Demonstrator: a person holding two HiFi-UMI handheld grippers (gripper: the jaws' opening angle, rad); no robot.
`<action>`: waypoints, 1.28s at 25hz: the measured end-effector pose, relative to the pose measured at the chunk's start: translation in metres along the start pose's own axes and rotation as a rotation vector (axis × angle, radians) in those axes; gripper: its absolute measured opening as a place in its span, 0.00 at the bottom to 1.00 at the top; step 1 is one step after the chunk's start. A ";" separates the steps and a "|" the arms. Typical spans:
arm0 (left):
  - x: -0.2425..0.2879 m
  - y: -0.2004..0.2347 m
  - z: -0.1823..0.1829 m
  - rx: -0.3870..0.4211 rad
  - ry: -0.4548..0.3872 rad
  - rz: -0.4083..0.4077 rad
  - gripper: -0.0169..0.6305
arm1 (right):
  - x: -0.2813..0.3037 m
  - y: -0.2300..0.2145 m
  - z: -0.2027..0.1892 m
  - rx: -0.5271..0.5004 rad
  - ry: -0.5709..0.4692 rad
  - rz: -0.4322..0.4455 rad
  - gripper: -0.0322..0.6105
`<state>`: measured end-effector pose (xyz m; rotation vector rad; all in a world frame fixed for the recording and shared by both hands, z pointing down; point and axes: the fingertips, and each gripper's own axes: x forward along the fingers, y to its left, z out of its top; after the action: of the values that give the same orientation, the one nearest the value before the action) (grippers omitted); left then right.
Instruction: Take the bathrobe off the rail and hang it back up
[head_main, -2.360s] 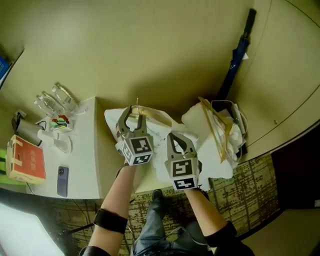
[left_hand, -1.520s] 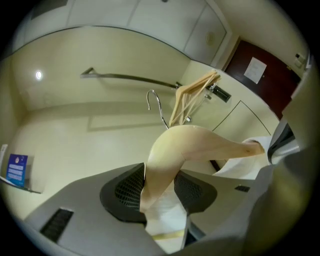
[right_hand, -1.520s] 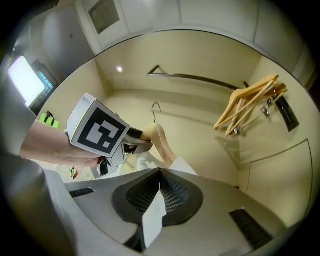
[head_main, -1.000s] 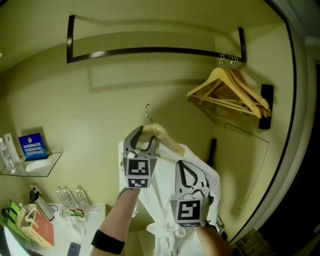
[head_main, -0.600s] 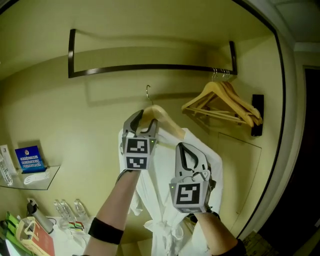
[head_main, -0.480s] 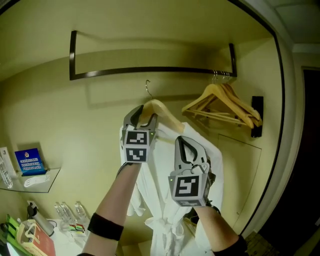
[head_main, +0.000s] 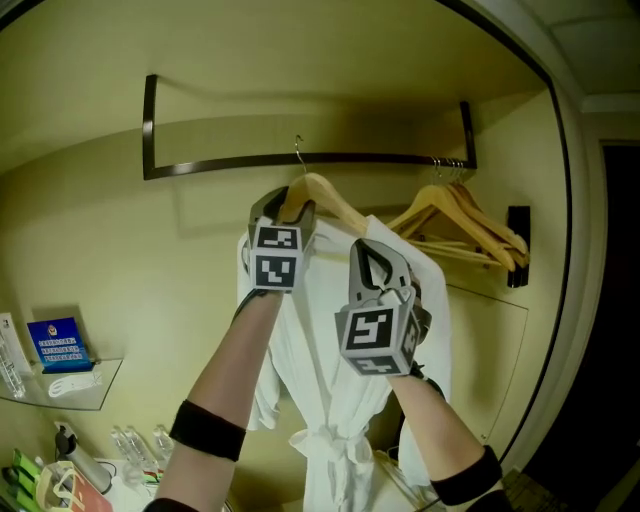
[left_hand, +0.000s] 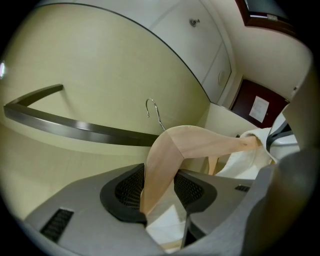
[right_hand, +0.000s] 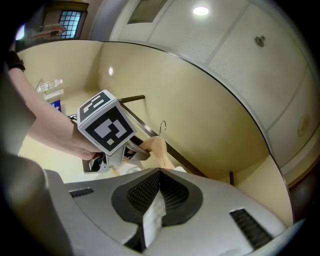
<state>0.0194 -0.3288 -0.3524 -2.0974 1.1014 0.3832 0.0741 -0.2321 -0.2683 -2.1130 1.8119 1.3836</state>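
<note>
**Head view: bathrobe held up at the rail in a yellow-walled alcove**

Head view shows a dark metal rail fixed across a pale yellow wall. The left gripper has its fingers closed on one arm of a wooden hanger. The hanger's wire hook reaches the height of the rail, but whether it rests on the rail cannot be told. The white bathrobe hangs from this hanger, below the rail. The right gripper has its fingers pinched together on a fold of the robe's cloth near the shoulder. Empty wooden hangers hang at the rail's right end. At lower left, a glass shelf carries a blue card. Below it, drinking glasses stand on a sliver of pale surface.
</note>
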 end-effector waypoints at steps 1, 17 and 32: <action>0.003 0.004 0.000 -0.002 0.001 0.003 0.30 | 0.006 0.001 0.000 -0.005 -0.001 0.002 0.08; 0.011 0.035 -0.040 -0.027 0.061 0.047 0.30 | 0.043 0.036 -0.022 -0.016 0.038 0.038 0.08; -0.003 0.036 -0.058 0.144 0.088 0.109 0.31 | 0.038 0.052 -0.036 -0.024 0.051 0.068 0.08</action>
<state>-0.0157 -0.3823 -0.3271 -1.9490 1.2606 0.2574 0.0505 -0.2980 -0.2449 -2.1363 1.9130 1.3853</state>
